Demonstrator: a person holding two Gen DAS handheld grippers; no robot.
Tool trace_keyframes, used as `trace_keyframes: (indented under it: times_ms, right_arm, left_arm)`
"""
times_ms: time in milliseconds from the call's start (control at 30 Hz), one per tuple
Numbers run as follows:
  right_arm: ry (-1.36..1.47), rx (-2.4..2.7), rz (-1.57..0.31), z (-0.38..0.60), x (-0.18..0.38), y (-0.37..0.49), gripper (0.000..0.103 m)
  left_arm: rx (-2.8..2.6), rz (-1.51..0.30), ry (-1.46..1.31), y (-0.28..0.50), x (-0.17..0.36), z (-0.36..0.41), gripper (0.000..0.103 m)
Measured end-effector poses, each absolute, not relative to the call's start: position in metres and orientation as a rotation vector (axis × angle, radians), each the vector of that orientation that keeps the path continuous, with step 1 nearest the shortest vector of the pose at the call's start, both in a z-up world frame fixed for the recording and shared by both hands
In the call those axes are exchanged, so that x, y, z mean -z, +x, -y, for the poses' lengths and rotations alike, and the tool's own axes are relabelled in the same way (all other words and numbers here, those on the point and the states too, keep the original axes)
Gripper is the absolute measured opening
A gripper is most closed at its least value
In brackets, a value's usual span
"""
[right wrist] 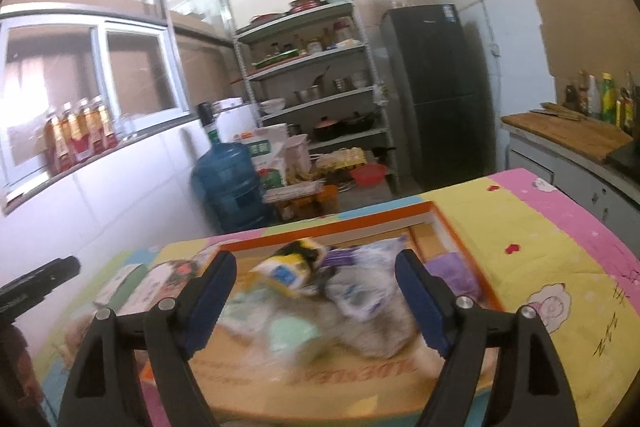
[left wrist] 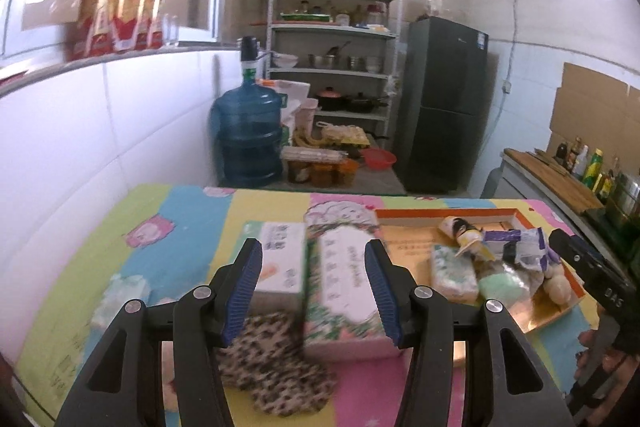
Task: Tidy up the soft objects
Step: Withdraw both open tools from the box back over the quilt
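My left gripper (left wrist: 314, 291) is open and empty above a floral tissue pack (left wrist: 346, 291) and a white tissue box (left wrist: 280, 259), with a leopard-print cloth (left wrist: 276, 367) below it. An orange-rimmed tray (left wrist: 412, 239) to the right holds a heap of soft packs: a green-dotted tissue pack (left wrist: 454, 275), a mint sponge (left wrist: 502, 285), a purple-white wrapper (left wrist: 528, 247). My right gripper (right wrist: 316, 291) is open and empty, hovering over the same tray (right wrist: 460, 235) and its blurred heap (right wrist: 320, 291). The right gripper body shows in the left view (left wrist: 592, 267).
The table wears a pastel patchwork cloth (left wrist: 180, 223). Beyond it stand a blue water jug (left wrist: 250, 135), a metal shelf rack (left wrist: 332, 55) and a dark fridge (left wrist: 444, 103). A counter with bottles (left wrist: 592, 167) runs along the right. Bottles line the left sill (left wrist: 116, 15).
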State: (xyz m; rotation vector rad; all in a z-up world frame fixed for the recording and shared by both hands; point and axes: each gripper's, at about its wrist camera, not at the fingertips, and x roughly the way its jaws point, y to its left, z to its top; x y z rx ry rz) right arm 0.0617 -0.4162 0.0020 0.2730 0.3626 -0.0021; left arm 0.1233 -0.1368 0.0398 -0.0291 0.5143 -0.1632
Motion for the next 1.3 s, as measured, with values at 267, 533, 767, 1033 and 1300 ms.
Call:
trace_keyframes:
  times_ms: [267,533,767,1033,1300]
  right_arm:
    - [0.225,-0.121,-0.373,0.353,-0.012,0.055,0.081]
    - [0.191,-0.199,-0.385,0.302,-0.016,0.045,0.081]
    - [0.16,-0.236,-0.394,0.268,-0.019,0.035,0.081]
    - [0.139,-0.269,-0.373,0.244,-0.032,0.011,0.081]
    - [0.116,-0.319,-0.341,0.219,-0.045,-0.013,0.081]
  left_arm:
    - [0.116,-0.525,-0.075,0.107,-0.033,0.088,0.055]
    - [0.083,-0.523,-0.124,0.088,-0.028,0.044,0.055]
    - [0.063,-0.504,-0.157,0.073,-0.033,0.016,0.055]
    - [0.059,-0.464,-0.156,0.043,-0.048,0.007,0.055]
    - [0.049,-0.43,-0.146,0.014,-0.063,-0.003,0.055]
